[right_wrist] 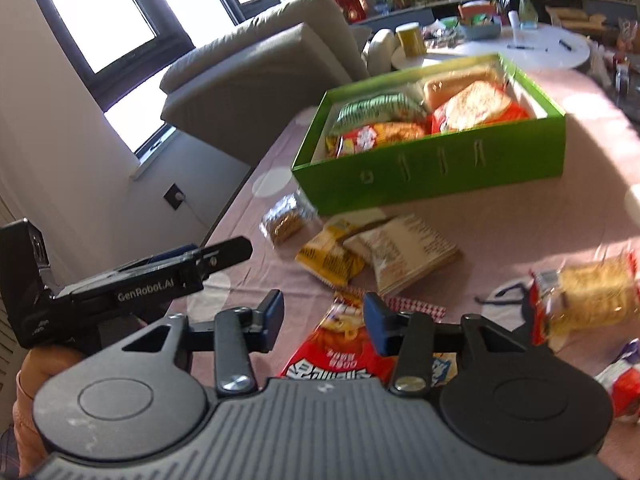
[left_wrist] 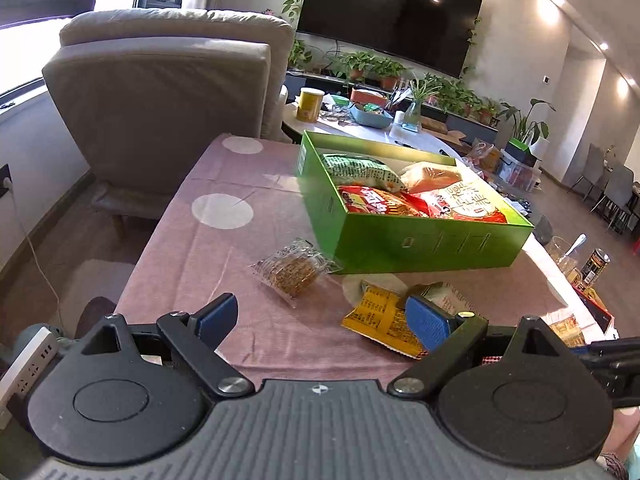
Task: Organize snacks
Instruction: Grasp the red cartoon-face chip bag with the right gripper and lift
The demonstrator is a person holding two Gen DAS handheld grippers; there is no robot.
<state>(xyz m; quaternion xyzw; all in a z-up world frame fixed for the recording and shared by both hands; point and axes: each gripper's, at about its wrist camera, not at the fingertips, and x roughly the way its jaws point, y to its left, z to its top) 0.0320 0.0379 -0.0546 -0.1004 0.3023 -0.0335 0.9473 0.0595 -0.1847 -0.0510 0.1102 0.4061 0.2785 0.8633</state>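
Green cardboard box (left_wrist: 420, 240), lid off, is set on a pink tablecloth (left_wrist: 240, 248) with pale dots. Contents: a green-and-white snack bag (left_wrist: 360, 168) at the far left corner; a red-and-yellow packet (left_wrist: 380, 202) at the near left; a large red-and-cream bag (left_wrist: 468, 204) at the right; a tan wrapped item (left_wrist: 432, 176) behind it, largely covered.

Loose on the cloth, just outside the near wall of the box: a clear-wrapped brown cake (left_wrist: 296, 274); a yellow printed packet (left_wrist: 380, 320) overlapped by a beige printed packet (left_wrist: 444, 300). A clear pack of noodle-like crackers (right_wrist: 592, 292) is seen well to the right in the right wrist view, blurred.

Left gripper (left_wrist: 324, 320): jaws spread wide, nothing held, poised above the cloth; its right pad (left_wrist: 428, 322) hides part of the yellow and beige packets.

Right gripper (right_wrist: 322, 316): jaws parted on either side of a red snack bag (right_wrist: 344, 352), whose lower part is cut off by the gripper body. Contact cannot be confirmed. Printing on all packets is too small or blurred to read.

Background: a grey armchair (left_wrist: 160, 100) and a cluttered white round table (left_wrist: 380, 132).
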